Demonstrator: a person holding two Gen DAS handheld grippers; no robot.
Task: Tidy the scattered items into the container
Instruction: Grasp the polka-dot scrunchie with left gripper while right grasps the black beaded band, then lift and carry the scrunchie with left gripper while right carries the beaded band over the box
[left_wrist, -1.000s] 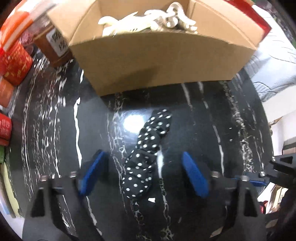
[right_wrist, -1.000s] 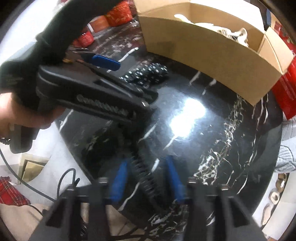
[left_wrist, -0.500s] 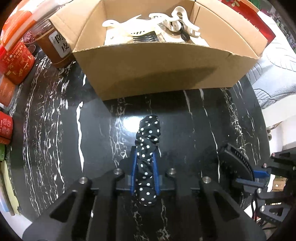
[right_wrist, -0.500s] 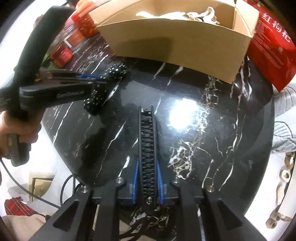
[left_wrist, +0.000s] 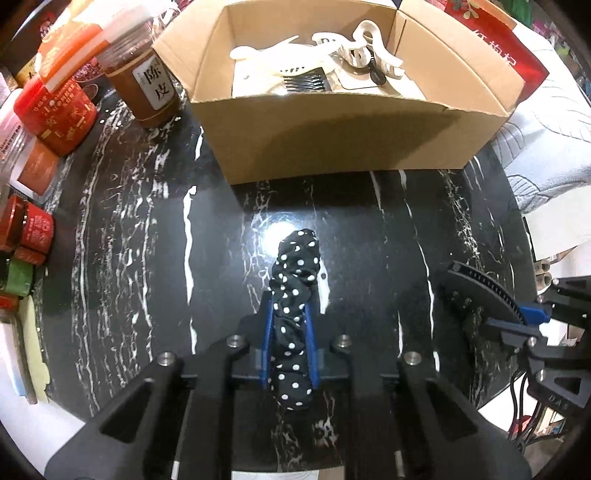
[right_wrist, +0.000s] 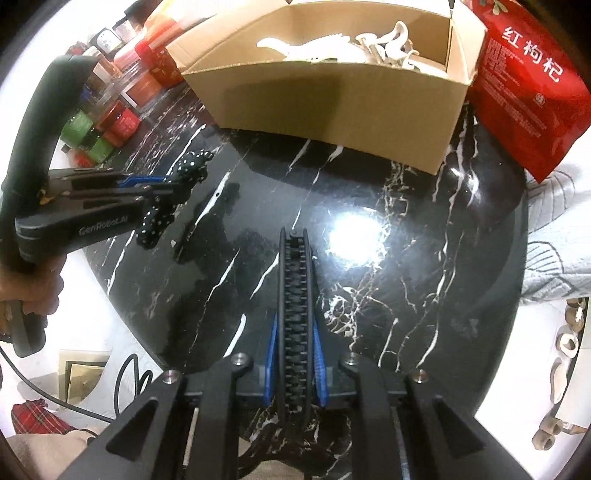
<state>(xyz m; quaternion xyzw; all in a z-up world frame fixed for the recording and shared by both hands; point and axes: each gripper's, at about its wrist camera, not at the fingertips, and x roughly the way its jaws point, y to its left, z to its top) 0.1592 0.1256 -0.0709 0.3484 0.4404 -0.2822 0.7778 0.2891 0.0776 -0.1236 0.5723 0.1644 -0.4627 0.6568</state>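
A spotted scrunchie (left_wrist: 293, 317) and a black comb (right_wrist: 295, 325), loose a second ago, are now clamped in the left gripper (left_wrist: 289, 332) and right gripper (right_wrist: 295, 354), ready for the box (left_wrist: 343, 140) at upper centre.

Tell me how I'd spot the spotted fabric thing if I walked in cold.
Find the open cardboard box on the black marble table. In front of it, the left tongs pinch a scrunchie between blue pads. It is the only soft item: black cloth with white dots, unlike the hard black comb nearby.
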